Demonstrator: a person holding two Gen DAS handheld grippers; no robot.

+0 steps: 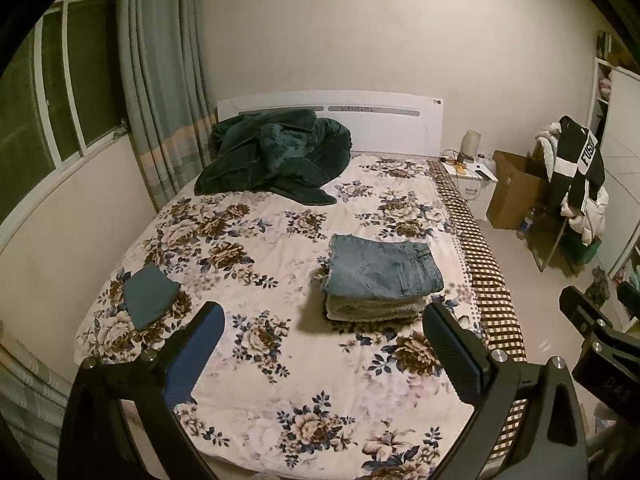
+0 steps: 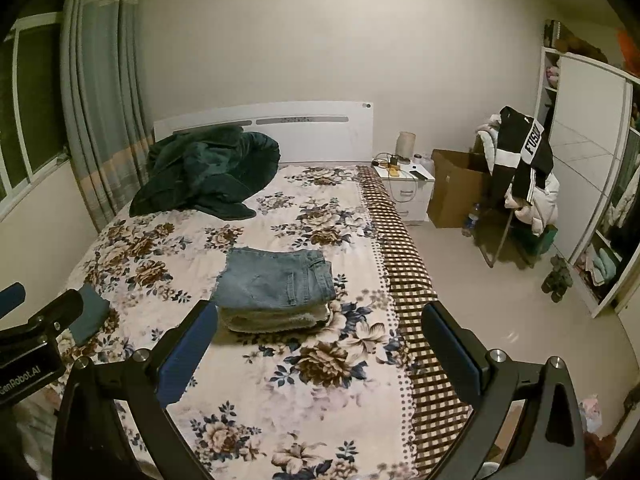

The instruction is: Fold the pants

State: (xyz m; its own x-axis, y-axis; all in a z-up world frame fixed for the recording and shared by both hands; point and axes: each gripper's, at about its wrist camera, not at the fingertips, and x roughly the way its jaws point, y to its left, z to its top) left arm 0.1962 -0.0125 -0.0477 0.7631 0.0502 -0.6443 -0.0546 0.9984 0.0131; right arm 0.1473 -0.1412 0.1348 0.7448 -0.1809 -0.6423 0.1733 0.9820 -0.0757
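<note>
Folded blue jeans [image 1: 384, 268] lie on top of a folded pale fleece garment [image 1: 372, 308] on the floral bed cover [image 1: 280, 368]. The stack also shows in the right wrist view [image 2: 276, 280]. My left gripper [image 1: 324, 344] is open and empty, held above the bed in front of the stack. My right gripper [image 2: 320, 340] is open and empty, also short of the stack. Each gripper's body shows at the edge of the other's view.
A small folded teal cloth [image 1: 150, 296] lies at the bed's left. A dark green blanket [image 1: 272, 156] is heaped by the headboard. A nightstand [image 2: 408, 184], cardboard box [image 2: 456, 188], clothes-laden chair [image 2: 520, 176] and wardrobe [image 2: 592, 168] stand to the right.
</note>
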